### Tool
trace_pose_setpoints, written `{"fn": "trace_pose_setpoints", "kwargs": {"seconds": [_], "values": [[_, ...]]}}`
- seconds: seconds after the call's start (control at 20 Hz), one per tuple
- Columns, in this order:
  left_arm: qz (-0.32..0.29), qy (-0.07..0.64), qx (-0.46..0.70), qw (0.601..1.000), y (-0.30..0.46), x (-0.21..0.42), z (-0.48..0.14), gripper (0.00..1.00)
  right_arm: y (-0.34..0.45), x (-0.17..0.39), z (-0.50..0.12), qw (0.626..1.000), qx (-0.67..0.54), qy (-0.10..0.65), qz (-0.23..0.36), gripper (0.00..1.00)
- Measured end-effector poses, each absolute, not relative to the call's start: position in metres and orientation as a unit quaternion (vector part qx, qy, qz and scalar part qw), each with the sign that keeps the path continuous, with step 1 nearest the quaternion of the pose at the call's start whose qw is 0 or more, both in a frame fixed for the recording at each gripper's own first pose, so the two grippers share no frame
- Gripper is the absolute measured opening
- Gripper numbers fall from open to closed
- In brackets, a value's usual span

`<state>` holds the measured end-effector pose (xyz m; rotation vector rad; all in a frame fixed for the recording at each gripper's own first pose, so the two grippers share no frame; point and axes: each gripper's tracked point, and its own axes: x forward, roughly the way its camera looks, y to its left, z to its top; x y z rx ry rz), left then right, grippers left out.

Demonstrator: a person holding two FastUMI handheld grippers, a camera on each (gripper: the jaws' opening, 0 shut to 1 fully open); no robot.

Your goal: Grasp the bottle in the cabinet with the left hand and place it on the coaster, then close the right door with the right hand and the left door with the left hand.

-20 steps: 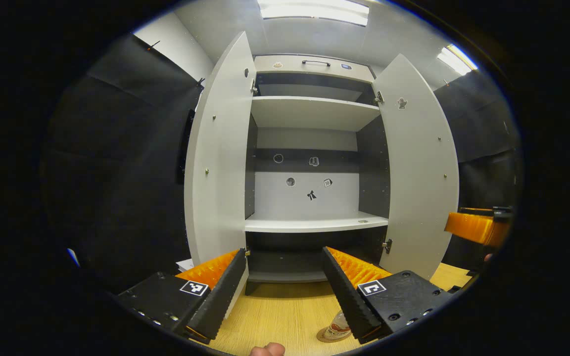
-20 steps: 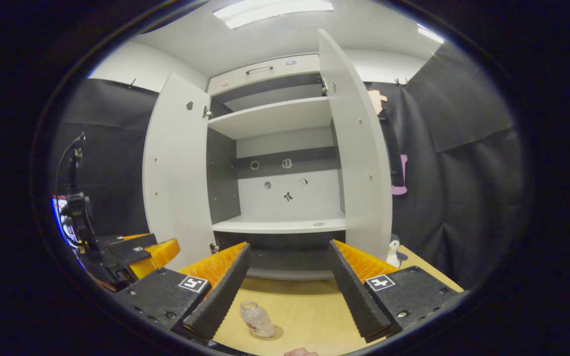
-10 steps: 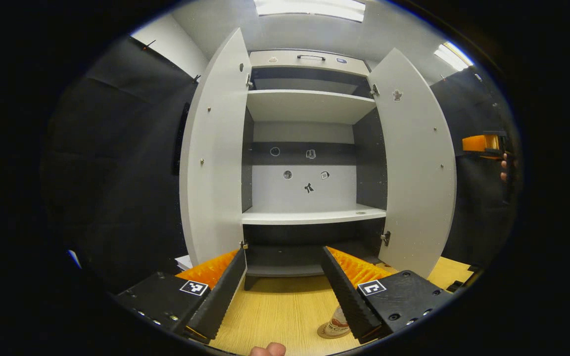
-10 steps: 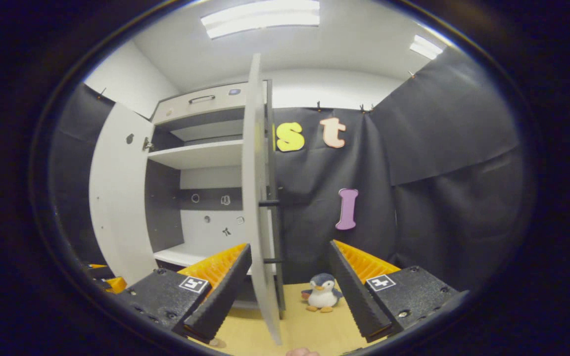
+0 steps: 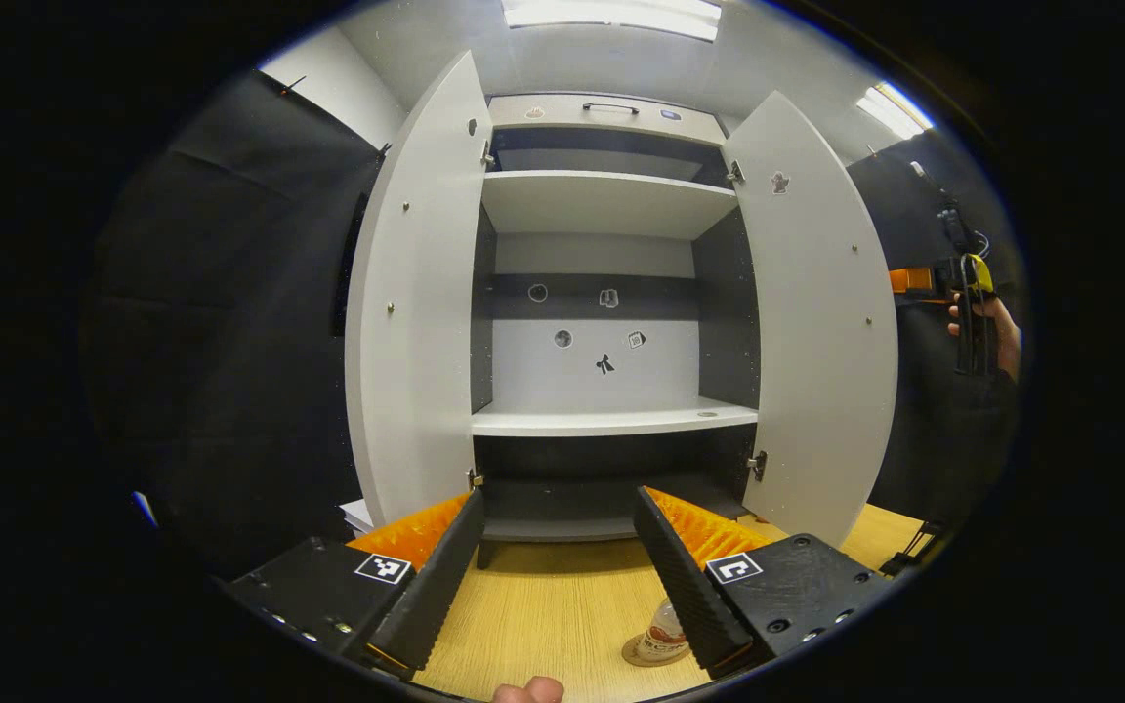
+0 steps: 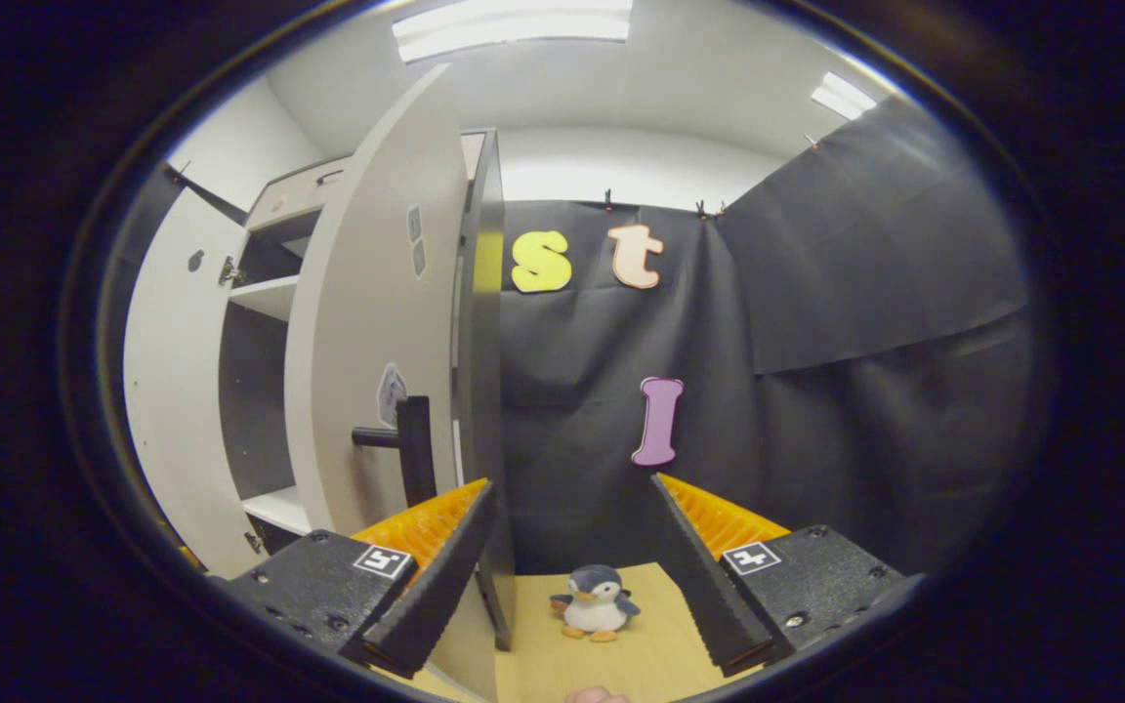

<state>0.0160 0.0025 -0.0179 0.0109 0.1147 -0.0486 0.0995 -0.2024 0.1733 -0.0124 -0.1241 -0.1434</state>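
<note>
Both hand-held grippers stand open, holding nothing. Left hand-held gripper [image 5: 555, 571] hangs over the wooden tabletop [image 5: 543, 615], facing the cabinet [image 5: 606, 322] with its 2 doors spread wide; the bottle [image 5: 662, 640] stands on the coaster [image 5: 633, 656] just beside its right finger. Right hand-held gripper [image 6: 574, 561] sits just outside the right door [image 6: 372, 342], near the door's dark handle [image 6: 411, 449]. Beyond its fingers, a toy penguin [image 6: 594, 603] stands on the tabletop.
</note>
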Motion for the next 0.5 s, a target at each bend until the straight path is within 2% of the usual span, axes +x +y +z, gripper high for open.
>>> {"fn": "trace_pose_setpoints", "kwargs": {"seconds": [0.05,0.1,0.15,0.2,0.5], "values": [[-0.023,0.059,0.007,0.998,0.003,0.016,-0.019,0.94,-0.202,0.101,0.174,0.996,-0.005,-0.065,-0.068,0.98],[-0.022,0.06,0.007,0.998,0.003,0.017,-0.02,0.94,-0.201,0.1,0.174,0.996,-0.005,-0.066,-0.066,0.97],[-0.023,0.06,0.007,0.998,0.003,0.018,-0.02,0.9,-0.198,0.1,0.174,0.996,-0.004,-0.068,-0.062,0.92],[-0.024,0.059,0.006,0.998,0.001,0.018,-0.02,0.94,-0.194,0.101,0.173,0.996,-0.005,-0.065,-0.06,0.97],[-0.026,0.061,0.006,0.998,0.0,0.017,-0.022,0.94,-0.131,0.102,0.167,0.998,-0.017,-0.053,0.004,0.97]]}}
